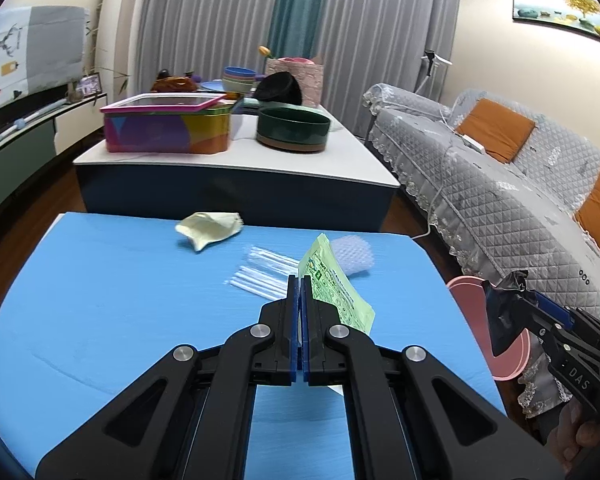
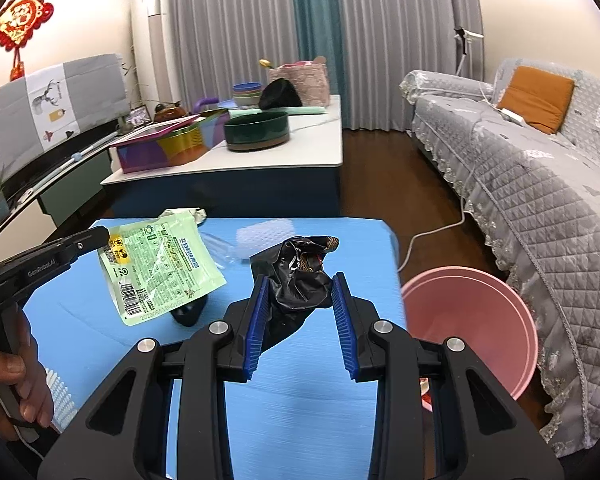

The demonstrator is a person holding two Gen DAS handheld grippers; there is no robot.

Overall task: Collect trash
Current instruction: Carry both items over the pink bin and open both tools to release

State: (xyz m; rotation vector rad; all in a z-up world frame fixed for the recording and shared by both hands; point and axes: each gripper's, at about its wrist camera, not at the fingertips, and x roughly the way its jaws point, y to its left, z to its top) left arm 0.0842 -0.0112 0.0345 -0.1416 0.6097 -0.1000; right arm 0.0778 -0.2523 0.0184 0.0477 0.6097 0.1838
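Observation:
My left gripper is shut on a flat light-green printed packet, held above the blue table; in the right wrist view the same packet hangs from that gripper at the left. My right gripper is shut on a crumpled black wrapper, its blue pads pressing both sides. From the left wrist view that gripper and the black wrapper hang over the pink bin. On the table lie a crumpled cream paper, clear straws and a bubble-wrap piece.
The pink bin stands on the floor right of the table, beside a grey quilted sofa. Behind the table is a low white table with a colourful tin and a dark green bowl. A person's hand grips the left handle.

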